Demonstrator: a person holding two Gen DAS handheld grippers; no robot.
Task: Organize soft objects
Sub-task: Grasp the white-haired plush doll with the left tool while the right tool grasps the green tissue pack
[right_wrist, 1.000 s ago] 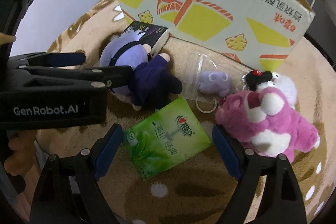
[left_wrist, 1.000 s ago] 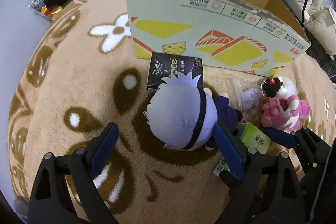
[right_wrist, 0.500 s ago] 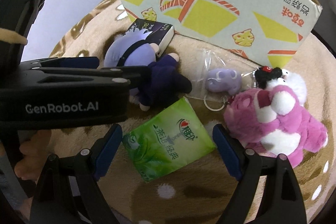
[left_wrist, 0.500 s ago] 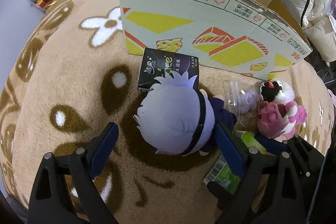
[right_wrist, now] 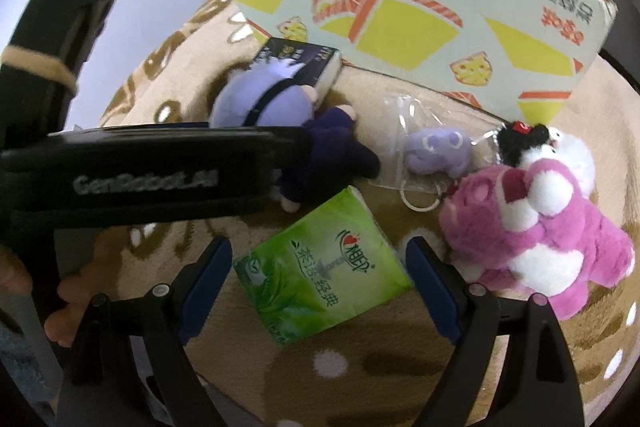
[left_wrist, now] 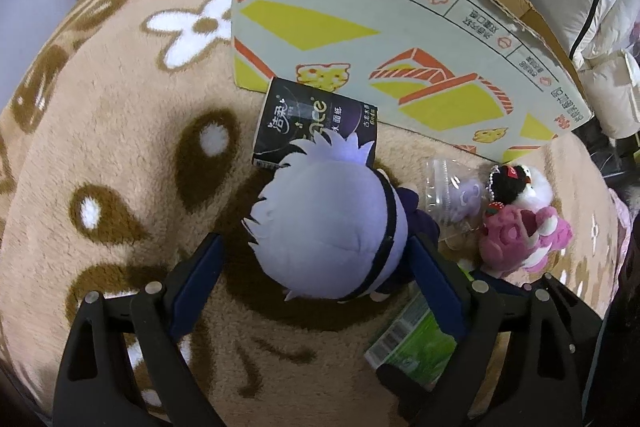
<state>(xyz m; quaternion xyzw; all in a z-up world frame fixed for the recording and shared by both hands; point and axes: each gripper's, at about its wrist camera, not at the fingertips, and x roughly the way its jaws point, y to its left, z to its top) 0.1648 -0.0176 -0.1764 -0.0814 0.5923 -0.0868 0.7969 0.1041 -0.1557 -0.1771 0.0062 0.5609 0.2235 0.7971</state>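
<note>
Plush doll [left_wrist: 328, 227] between spread left fingers [left_wrist: 196, 283] | right fingers [right_wrist: 208, 279] spread around green tissue pack [right_wrist: 320, 267]

The left gripper [left_wrist: 316, 279] is spread wide around the pale purple head of a plush doll [left_wrist: 328, 227] lying on a tan rug [left_wrist: 120, 155]. A black tissue pack [left_wrist: 316, 119] sits just beyond the doll, touching its hair and the printed cardboard box [left_wrist: 400, 39] behind. Right of the doll lie a clear bag [left_wrist: 448, 187] with a small purple toy, then a pink bear [left_wrist: 524, 243]. A green tissue pack [left_wrist: 412, 347] lies near the doll's right side
</note>
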